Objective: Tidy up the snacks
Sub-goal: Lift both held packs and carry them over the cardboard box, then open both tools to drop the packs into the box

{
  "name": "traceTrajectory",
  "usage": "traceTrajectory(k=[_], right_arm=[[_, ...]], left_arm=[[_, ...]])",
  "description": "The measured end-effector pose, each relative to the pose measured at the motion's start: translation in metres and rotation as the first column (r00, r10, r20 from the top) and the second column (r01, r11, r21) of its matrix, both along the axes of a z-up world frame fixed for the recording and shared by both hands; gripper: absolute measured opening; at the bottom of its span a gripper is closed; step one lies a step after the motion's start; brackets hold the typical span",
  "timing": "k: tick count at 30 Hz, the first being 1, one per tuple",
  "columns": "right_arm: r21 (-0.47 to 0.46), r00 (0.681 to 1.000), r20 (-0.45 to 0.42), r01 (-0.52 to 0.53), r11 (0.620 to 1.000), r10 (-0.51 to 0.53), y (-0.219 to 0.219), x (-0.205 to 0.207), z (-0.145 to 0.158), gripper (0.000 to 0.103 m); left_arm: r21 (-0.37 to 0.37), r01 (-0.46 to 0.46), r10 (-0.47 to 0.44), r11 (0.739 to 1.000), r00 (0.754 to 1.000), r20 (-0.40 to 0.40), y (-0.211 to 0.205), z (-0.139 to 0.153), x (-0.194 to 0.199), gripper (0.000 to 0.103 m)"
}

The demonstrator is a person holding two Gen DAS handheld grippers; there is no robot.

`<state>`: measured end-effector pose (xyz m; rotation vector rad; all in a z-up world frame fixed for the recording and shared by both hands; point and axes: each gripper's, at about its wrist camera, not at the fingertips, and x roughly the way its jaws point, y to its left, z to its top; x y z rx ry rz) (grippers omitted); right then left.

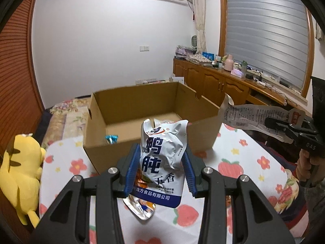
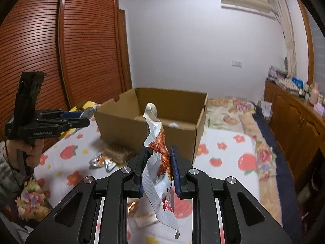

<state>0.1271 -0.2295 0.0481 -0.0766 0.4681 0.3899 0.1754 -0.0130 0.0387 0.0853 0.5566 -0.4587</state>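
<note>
**Both tongs loaded, box straight ahead**

Left gripper [image 1: 161, 162] is clamped on a white pouch with blue lettering [image 1: 162, 158], held upright, its long axis running vertically and its crumpled top toward the cardboard box [image 1: 142, 142]. Right gripper [image 2: 159, 162] pinches a white pouch with an orange picture [image 2: 159, 152] edge-on between its blue pads, long axis also vertical, curled top leaning toward the box [image 2: 121, 120].

Under the tongs, 2 or more loose packets [image 2: 102, 161] lie on the strawberry-print cloth [image 1: 254, 152]. The open box sits just beyond both tongs; by my reading the left is nearer its front wall. Inside, 1 blue wrapper [image 1: 111, 138] lies at the near left.
</note>
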Motion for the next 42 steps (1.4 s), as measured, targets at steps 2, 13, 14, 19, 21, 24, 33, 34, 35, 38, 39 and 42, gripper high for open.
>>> traceTrajectory(k=[2,13,14,19,21,24,33,34,35,38,39,42], right_arm=[[-0.010,1.000,0.013,-0.004,1.000,0.004,0.003,0.005,0.007,0.019],[-0.059,0.998,0.031,-0.045,0.997,0.047,0.027,0.057,0.023,0.019],[-0.063,0.998,0.029,-0.050,0.997,0.052,0.030,0.064,0.022,0.019],[-0.080,0.997,0.009,-0.077,0.994,0.078,0.042,0.099,0.012,0.019],[-0.085,0.997,-0.013,-0.080,0.993,0.079,0.046,0.116,0.006,0.020],[-0.097,0.995,-0.025,-0.097,0.990,0.095,0.051,0.135,0.000,0.020],[-0.131,0.989,-0.070,-0.139,0.982,0.131,0.067,0.174,-0.025,0.020],[-0.136,0.989,-0.073,-0.141,0.981,0.132,0.070,0.176,-0.027,0.018],[-0.139,0.988,-0.077,-0.144,0.980,0.134,0.071,0.177,-0.028,0.018],[-0.154,0.988,-0.084,-0.143,0.978,0.131,0.073,0.181,-0.033,0.010],[-0.164,0.988,-0.087,-0.143,0.976,0.130,0.074,0.181,-0.034,0.009],[-0.161,0.987,-0.089,-0.148,0.976,0.135,0.075,0.182,-0.033,0.009]], left_arm=[[-0.003,-0.001,0.001,1.000,1.000,0.005,0.000,0.005,0.008,0.040],[-0.031,-0.017,0.018,0.999,1.000,0.014,0.004,0.004,0.059,0.040],[-0.029,-0.019,0.019,0.999,1.000,0.013,0.003,0.003,0.065,0.040],[-0.014,-0.035,0.035,0.999,0.999,-0.015,0.001,-0.006,0.096,0.040],[-0.004,-0.029,0.029,1.000,0.999,-0.018,-0.001,-0.009,0.104,0.040],[0.011,-0.028,0.028,1.000,0.999,-0.028,-0.002,-0.014,0.117,0.040],[0.015,-0.036,0.037,0.999,0.997,-0.066,-0.006,-0.024,0.144,0.040],[0.014,-0.035,0.036,0.999,0.997,-0.068,-0.008,-0.024,0.145,0.040],[0.014,-0.033,0.034,0.999,0.997,-0.069,-0.008,-0.025,0.146,0.040],[0.015,-0.030,0.031,0.999,0.997,-0.076,-0.009,-0.028,0.146,0.041],[0.015,-0.028,0.029,0.999,0.997,-0.077,-0.010,-0.028,0.146,0.041],[0.020,-0.031,0.032,0.999,0.996,-0.083,-0.010,-0.029,0.147,0.041]])
